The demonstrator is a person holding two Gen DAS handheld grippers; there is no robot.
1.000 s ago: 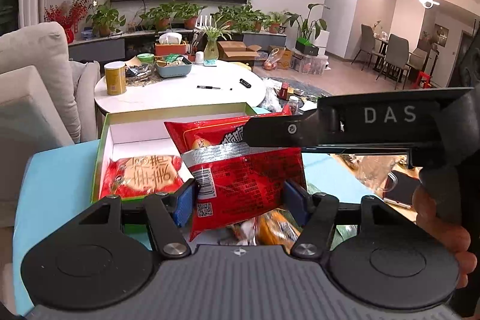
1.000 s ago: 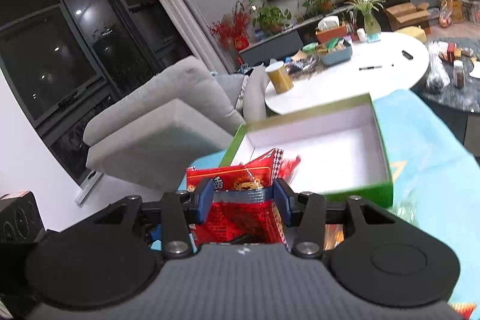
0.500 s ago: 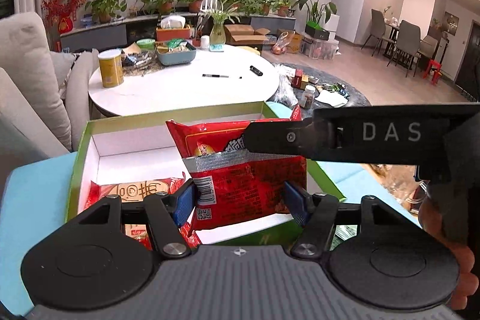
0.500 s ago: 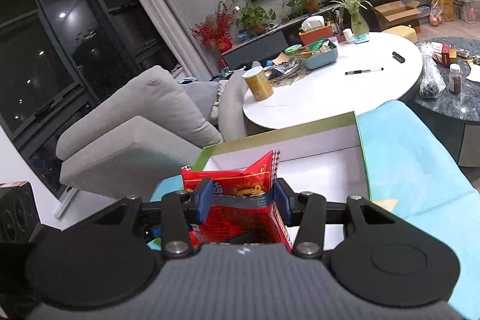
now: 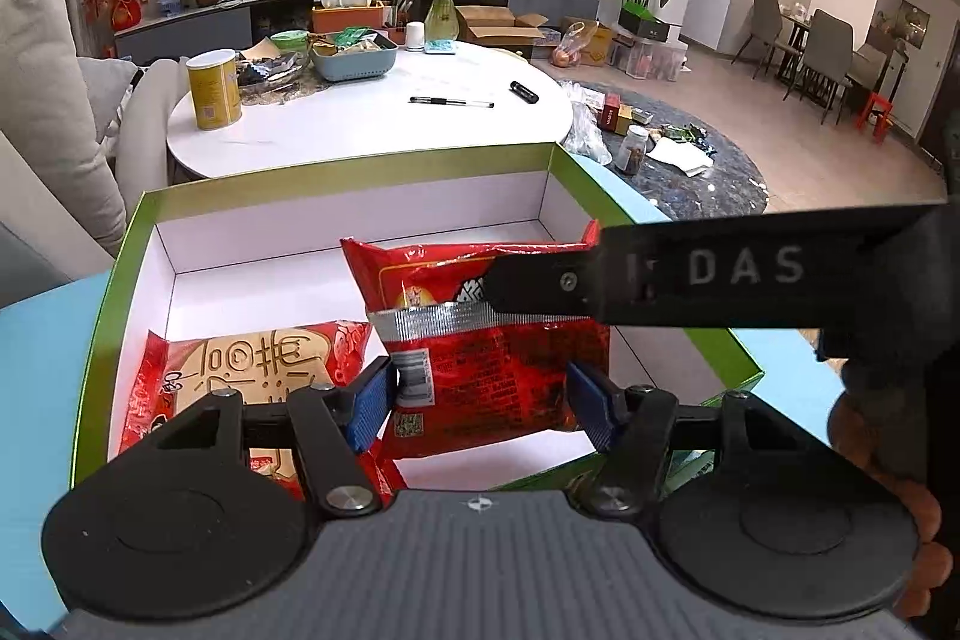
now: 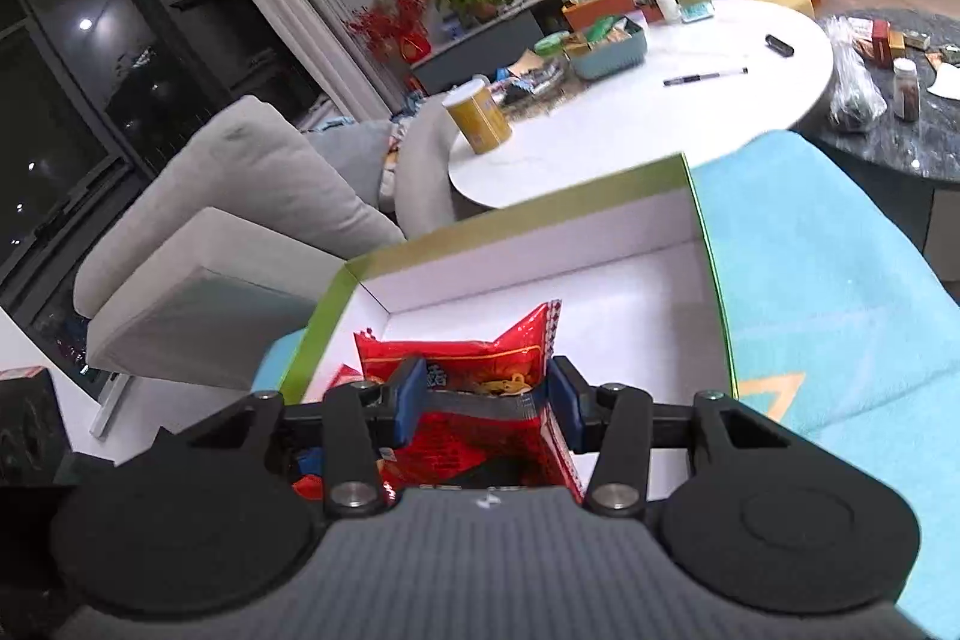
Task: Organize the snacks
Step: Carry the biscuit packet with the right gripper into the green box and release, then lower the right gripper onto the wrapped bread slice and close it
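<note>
While both grippers are clamping the crinkly red foil snack packet (image 5: 492, 364) over the open green-rimmed cardboard box with the white lining (image 5: 336, 244), we are easing it toward the bare floor at the box's three o'clock side. The left gripper (image 5: 477, 397) is pinching the packet's near end, the right gripper (image 6: 489, 400) its top seam, so we are aiming to let both go together and level. A second red packet with a round biscuit picture (image 5: 252, 370) is already lying at nine o'clock; we are keeping clear of it and of the box walls.
</note>
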